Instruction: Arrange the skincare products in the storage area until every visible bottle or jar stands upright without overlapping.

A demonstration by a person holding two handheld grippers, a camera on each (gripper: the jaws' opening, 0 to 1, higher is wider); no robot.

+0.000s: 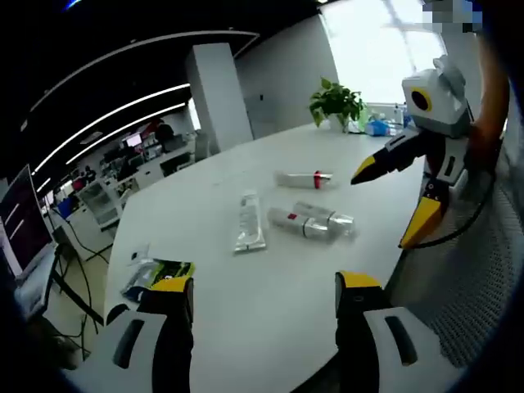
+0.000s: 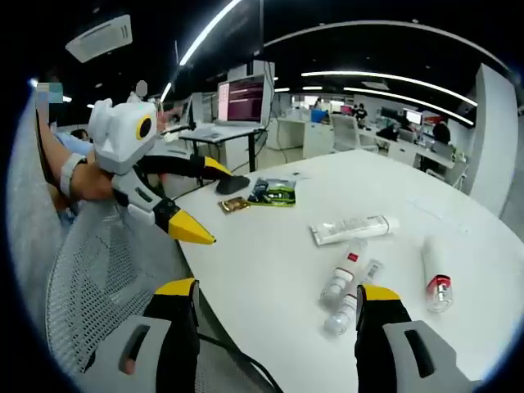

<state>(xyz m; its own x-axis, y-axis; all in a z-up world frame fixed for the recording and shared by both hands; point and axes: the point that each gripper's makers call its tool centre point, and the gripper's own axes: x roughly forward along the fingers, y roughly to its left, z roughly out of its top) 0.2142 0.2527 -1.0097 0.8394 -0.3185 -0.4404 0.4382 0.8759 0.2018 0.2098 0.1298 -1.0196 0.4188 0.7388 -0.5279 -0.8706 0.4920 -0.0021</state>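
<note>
On the white table (image 1: 246, 327) lie a flat white tube (image 1: 250, 221), a white bottle with a red label (image 1: 288, 220), a clear bottle (image 1: 327, 218) touching it, and a bottle with a red band (image 1: 303, 179). All are on their sides. My left gripper (image 1: 264, 291) is open near the table edge, holding nothing. My right gripper (image 1: 393, 196) hangs open above the table's right edge. In the right gripper view, the right gripper (image 2: 277, 293) is open just short of the labelled bottle (image 2: 342, 274) and clear bottle (image 2: 352, 304). Beyond lie the tube (image 2: 354, 228) and banded bottle (image 2: 435, 277). The left gripper (image 2: 205, 199) is open at the left.
Green and brown sachets (image 2: 274, 192) and a dark object (image 2: 233, 184) lie near the table's far end. A potted plant (image 1: 336, 102) stands at the other end. A grey mesh chair (image 2: 90, 286) sits beside the table. Desks with monitors (image 2: 241, 100) are behind.
</note>
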